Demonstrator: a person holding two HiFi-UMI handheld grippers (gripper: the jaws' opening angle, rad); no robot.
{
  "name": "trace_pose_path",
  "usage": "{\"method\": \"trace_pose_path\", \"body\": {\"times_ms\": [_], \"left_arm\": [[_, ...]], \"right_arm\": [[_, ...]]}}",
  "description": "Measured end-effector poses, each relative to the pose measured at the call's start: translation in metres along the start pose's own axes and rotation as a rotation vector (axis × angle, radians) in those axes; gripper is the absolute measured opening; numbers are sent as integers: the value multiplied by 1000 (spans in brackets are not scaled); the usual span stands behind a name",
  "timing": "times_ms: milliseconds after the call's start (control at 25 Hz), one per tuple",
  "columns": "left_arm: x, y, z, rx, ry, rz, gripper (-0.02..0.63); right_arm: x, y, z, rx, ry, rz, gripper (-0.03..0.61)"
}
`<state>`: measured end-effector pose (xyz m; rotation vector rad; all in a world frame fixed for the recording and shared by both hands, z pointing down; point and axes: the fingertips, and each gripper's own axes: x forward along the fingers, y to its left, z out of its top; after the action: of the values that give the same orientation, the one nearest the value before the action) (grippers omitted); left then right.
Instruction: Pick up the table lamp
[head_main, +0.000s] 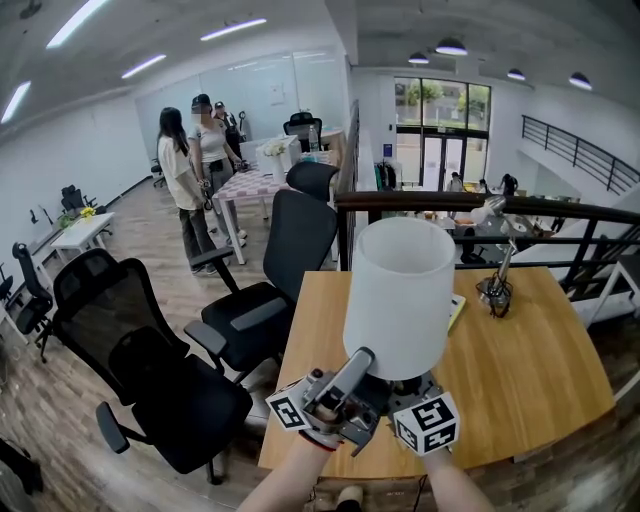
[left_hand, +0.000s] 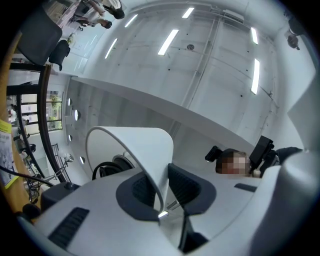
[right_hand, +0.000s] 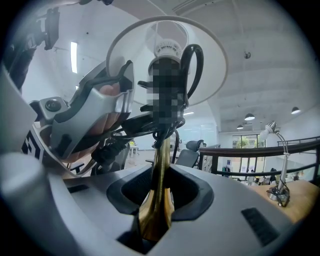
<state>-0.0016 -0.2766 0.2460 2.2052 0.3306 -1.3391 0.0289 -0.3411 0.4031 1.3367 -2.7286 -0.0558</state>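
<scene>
The table lamp has a white drum shade (head_main: 400, 295) and a brass stem (right_hand: 159, 190). It is held up above the wooden table (head_main: 540, 370), close in front of me. My left gripper (head_main: 345, 385) is shut on the lower rim of the shade (left_hand: 150, 155), whose thin wall runs between the jaws. My right gripper (right_hand: 157, 200) is shut on the brass stem, just under the shade; in the head view its jaws are hidden below the shade. From below, the right gripper view shows the bulb socket (right_hand: 167, 47) and a black cord (right_hand: 192, 65) inside the shade.
A small silver desk lamp (head_main: 497, 280) and a yellow item (head_main: 456, 312) stand on the table's far part. Two black office chairs (head_main: 150, 350) (head_main: 280, 270) sit to the left of the table. A dark railing (head_main: 560, 215) runs behind it. People (head_main: 195, 170) stand at the back left.
</scene>
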Motion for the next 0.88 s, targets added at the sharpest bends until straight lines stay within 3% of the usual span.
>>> {"method": "trace_pose_path", "body": {"times_ms": [880], "left_arm": [[14,-27,-7,17,5,-20,61]], "right_arm": [[-18,12,18,-18,-17,-4,112]]}}
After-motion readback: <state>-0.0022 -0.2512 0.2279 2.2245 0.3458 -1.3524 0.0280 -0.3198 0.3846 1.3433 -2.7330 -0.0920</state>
